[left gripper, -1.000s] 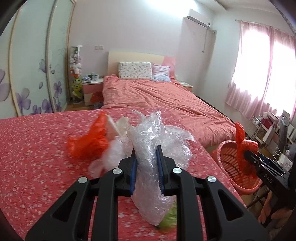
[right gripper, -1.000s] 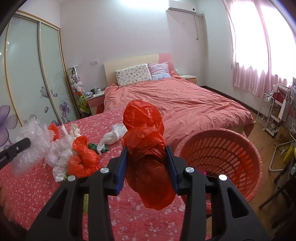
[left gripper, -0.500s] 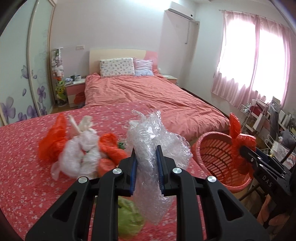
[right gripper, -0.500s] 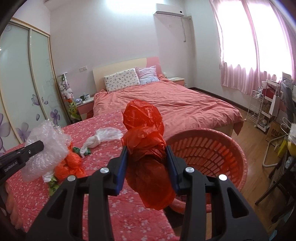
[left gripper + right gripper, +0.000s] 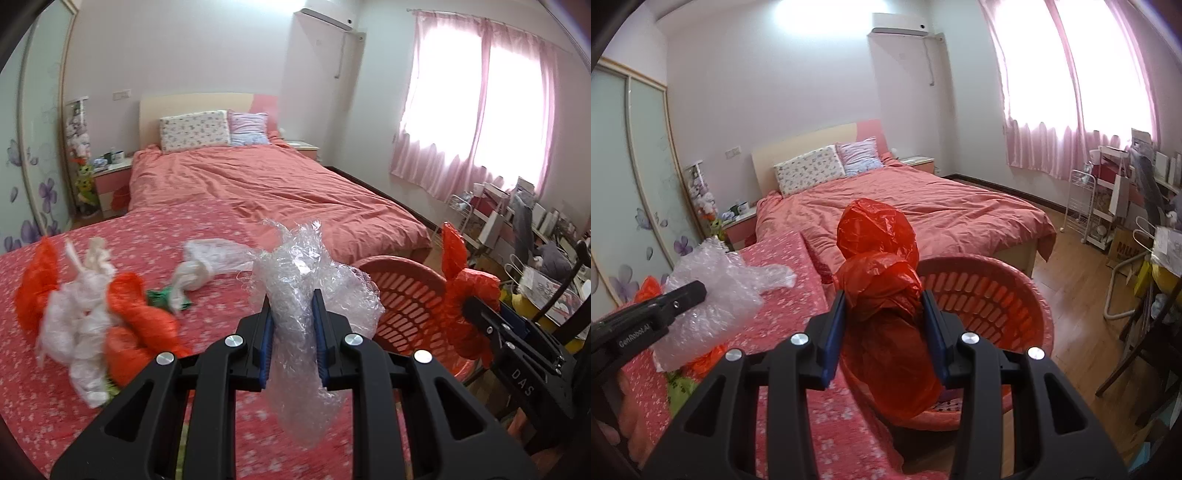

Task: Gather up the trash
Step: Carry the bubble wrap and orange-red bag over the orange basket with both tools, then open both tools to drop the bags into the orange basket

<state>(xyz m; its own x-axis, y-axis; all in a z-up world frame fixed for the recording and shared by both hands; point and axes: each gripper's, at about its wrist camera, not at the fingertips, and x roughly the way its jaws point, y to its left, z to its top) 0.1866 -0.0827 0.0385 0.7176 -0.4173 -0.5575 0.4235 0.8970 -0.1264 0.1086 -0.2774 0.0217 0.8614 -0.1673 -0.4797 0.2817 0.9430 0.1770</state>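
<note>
Between the blue-padded fingers of the left gripper (image 5: 292, 338), a wad of clear bubble wrap (image 5: 303, 325) is being pinched, the fingers closed tightly on its middle while both ends are hanging free. At 9 o'clock from it, on the floral red bedspread (image 5: 207, 236), a pile of loose trash (image 5: 92, 310) is lying: orange and white plastic bags, with a knotted white bag (image 5: 207, 266) and a green scrap (image 5: 162, 297) toward 11 o'clock. At 3 o'clock, the pink slotted basket (image 5: 406, 306) is standing just beside the bedspread's edge. In the right wrist view, the right gripper (image 5: 884, 332) is gripping a crumpled red plastic bag (image 5: 882, 306), its fingers closed on the bag's waist with a wider gap than the left pair. The bag's lower end is hanging over the near side of the basket's (image 5: 1015, 291) opening. The left gripper with its bubble wrap (image 5: 716, 295) is appearing at 9 o'clock.
</note>
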